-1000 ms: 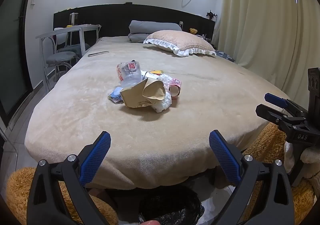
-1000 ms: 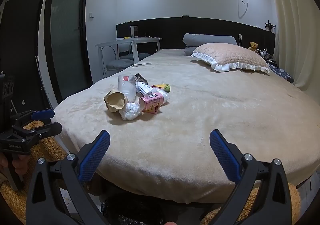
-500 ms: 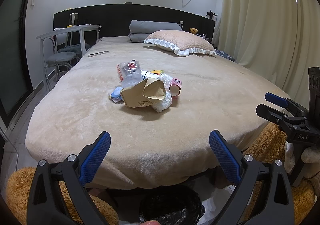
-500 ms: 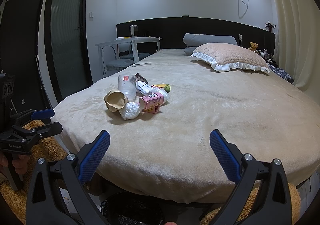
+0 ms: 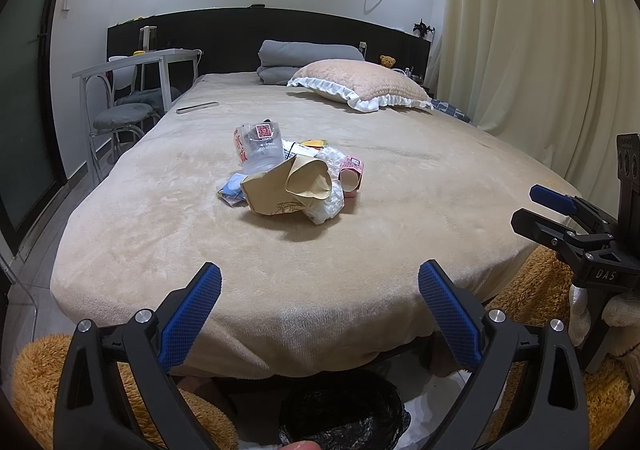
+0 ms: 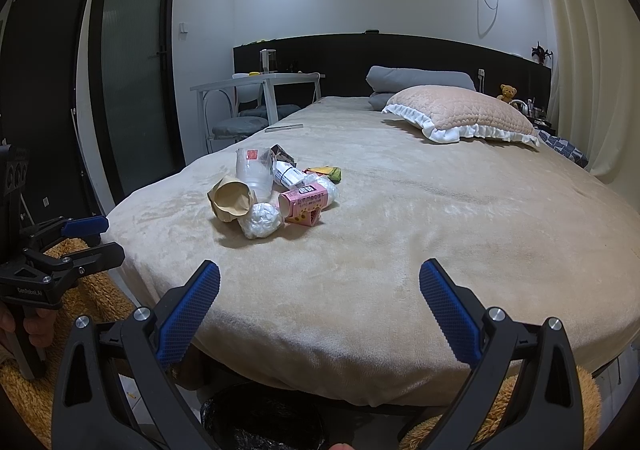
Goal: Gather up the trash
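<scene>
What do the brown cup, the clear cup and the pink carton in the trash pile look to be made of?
Brown cup: matte paper, crushed and creased. Clear cup: thin see-through plastic, likely. Pink carton: printed cardboard, apparently, with folded edges.

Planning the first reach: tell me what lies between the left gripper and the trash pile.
Only bare beige blanket lies between the left gripper and the trash pile; the left wrist view shows it.
</scene>
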